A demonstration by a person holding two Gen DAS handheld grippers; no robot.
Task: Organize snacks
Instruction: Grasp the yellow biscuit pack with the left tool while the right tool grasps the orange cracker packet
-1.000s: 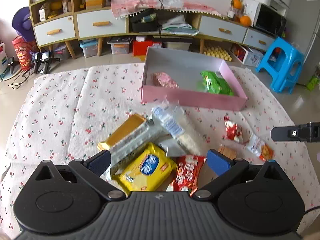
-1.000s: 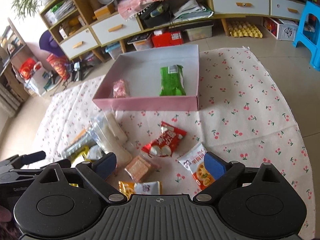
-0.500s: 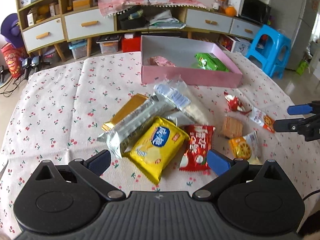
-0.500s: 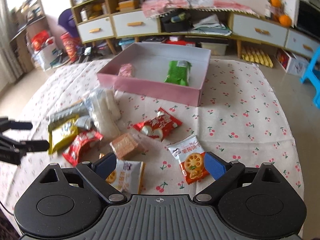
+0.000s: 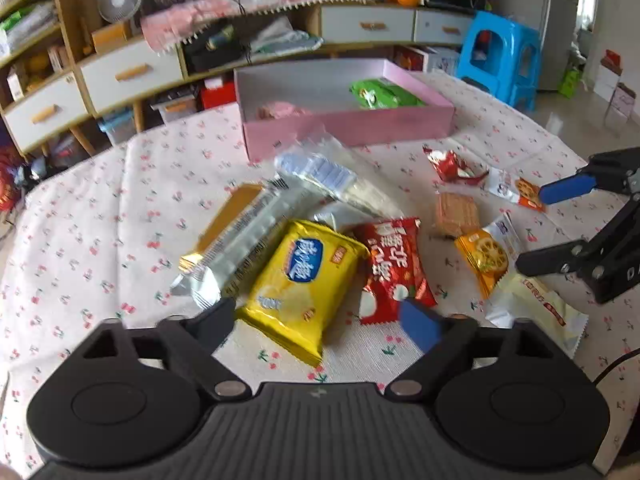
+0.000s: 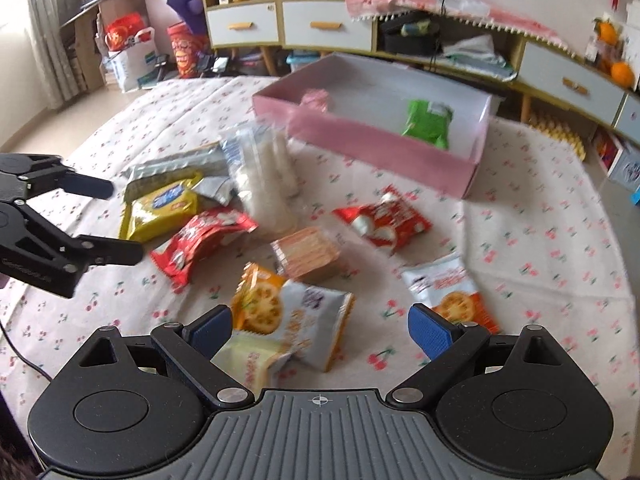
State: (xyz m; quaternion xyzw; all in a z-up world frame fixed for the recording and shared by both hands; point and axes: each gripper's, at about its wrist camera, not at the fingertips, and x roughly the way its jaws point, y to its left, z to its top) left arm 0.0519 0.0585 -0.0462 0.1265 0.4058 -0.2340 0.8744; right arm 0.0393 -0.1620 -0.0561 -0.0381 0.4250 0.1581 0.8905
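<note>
A: Where did the snacks lie?

B: Most were scattered on a cherry-print cloth [image 5: 100, 216] covering the surface. A pink box [image 5: 352, 128] stood at the far side, holding a green packet [image 5: 384, 94] and a small pink one [image 5: 280, 110].

A: And the left tool [image 5: 320, 320]?

B: Its jaws were closing, not yet pressing anything. The near end of a yellow chip bag [image 5: 304, 280] lay between them, with a red packet [image 5: 394, 268] just right of it.

A: The right tool [image 6: 320, 326]?

B: Open and empty, over an orange cracker packet [image 6: 292, 312] overlapping a pale yellow packet [image 6: 250, 360].

A: How should the left grip be done well?

B: Probably by pinching only the yellow bag's sealed edge, clear of the red packet and the silver wrapper [image 5: 240, 240] on its left, gently enough not to crush the chips.
</note>
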